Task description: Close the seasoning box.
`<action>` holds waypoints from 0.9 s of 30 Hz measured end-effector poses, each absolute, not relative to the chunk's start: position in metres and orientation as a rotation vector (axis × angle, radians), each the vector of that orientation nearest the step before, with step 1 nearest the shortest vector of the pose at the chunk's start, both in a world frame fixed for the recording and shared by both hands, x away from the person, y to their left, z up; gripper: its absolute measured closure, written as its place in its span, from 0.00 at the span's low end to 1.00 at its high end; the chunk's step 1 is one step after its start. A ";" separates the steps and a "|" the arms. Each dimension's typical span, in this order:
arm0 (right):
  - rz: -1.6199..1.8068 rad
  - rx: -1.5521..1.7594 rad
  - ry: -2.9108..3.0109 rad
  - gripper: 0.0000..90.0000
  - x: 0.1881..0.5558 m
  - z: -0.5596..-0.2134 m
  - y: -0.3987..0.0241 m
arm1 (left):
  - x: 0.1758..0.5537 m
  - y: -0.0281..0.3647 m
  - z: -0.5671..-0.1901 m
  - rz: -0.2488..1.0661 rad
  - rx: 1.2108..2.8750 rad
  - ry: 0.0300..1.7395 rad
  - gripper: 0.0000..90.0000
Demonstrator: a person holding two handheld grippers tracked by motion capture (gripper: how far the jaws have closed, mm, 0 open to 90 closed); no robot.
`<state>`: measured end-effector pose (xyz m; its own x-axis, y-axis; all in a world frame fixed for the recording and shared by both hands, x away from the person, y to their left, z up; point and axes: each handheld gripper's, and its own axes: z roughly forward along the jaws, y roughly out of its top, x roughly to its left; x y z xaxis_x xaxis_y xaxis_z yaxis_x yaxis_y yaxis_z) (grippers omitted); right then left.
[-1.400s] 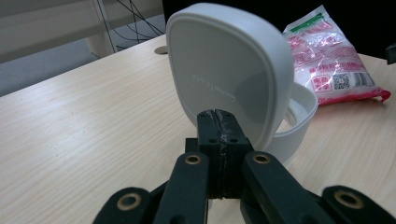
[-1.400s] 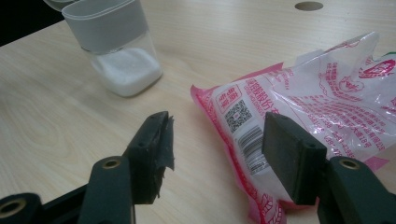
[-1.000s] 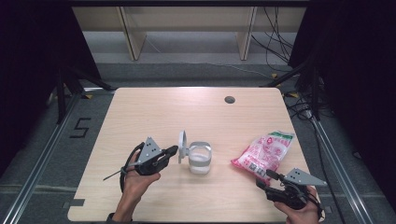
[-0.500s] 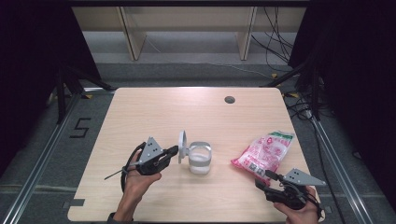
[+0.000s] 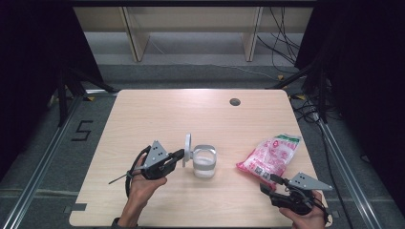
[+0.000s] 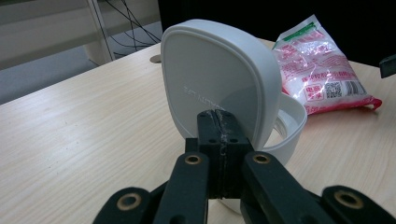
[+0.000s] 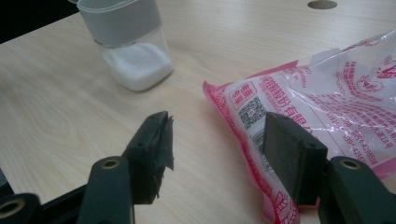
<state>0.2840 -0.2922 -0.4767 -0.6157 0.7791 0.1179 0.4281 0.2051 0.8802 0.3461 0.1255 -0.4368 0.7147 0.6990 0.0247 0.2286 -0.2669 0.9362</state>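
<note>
A small clear container with white powder in its bottom stands at the table's middle front; the right gripper view shows the container at top left. Its white hinged lid stands open and upright. My left gripper is shut, its tips touching the lid's lower edge; the left gripper hides whether a thin tab is pinched. A pink plastic bag lies at the right. My right gripper is open at its near corner, with the bag lying partly between the right gripper jaws, unpressed.
A round cable hole sits near the table's far edge. Beyond the table stand wooden shelf legs, with cables on the floor to the right. A floor mark "5" lies left of the table.
</note>
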 end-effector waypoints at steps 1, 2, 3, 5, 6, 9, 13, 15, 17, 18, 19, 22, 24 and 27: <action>1.376 1.130 2.135 0.47 0.284 -0.477 -0.292 | 0.346 0.126 -0.436 0.541 1.834 0.722 0.99; 1.377 1.132 2.139 0.47 0.284 -0.476 -0.292 | 0.346 0.125 -0.436 0.542 1.831 0.722 0.99; 1.382 1.133 2.143 0.47 0.283 -0.476 -0.292 | 0.346 0.125 -0.436 0.540 1.824 0.720 0.99; 1.375 1.132 2.154 0.47 0.282 -0.475 -0.292 | 0.345 0.125 -0.434 0.549 1.827 0.721 0.99; 1.369 1.128 2.155 0.47 0.283 -0.476 -0.292 | 0.345 0.125 -0.434 0.550 1.828 0.719 0.99; 1.368 1.128 2.156 0.47 0.283 -0.476 -0.292 | 0.345 0.125 -0.434 0.549 1.822 0.716 0.99; 1.378 1.164 2.156 0.47 0.281 -0.475 -0.290 | 0.345 0.124 -0.433 0.545 1.819 0.727 0.99; 1.377 1.166 2.157 0.47 0.280 -0.475 -0.289 | 0.345 0.123 -0.434 0.537 1.807 0.723 0.99; 1.377 1.165 2.157 0.47 0.280 -0.475 -0.289 | 0.345 0.123 -0.434 0.547 1.819 0.726 0.99; 1.377 1.165 2.159 0.47 0.280 -0.475 -0.289 | 0.345 0.123 -0.433 0.551 1.820 0.715 0.99; 1.362 1.120 2.158 0.47 0.282 -0.476 -0.291 | 0.345 0.123 -0.433 0.550 1.819 0.716 0.99; 1.356 1.117 2.157 0.47 0.282 -0.475 -0.291 | 0.345 0.123 -0.433 0.546 1.817 0.714 0.99; 1.357 1.119 2.158 0.47 0.282 -0.475 -0.291 | 0.345 0.122 -0.433 0.544 1.816 0.714 0.99; 1.357 1.114 2.158 0.47 0.282 -0.475 -0.291 | 0.344 0.120 -0.433 0.539 1.813 0.718 0.99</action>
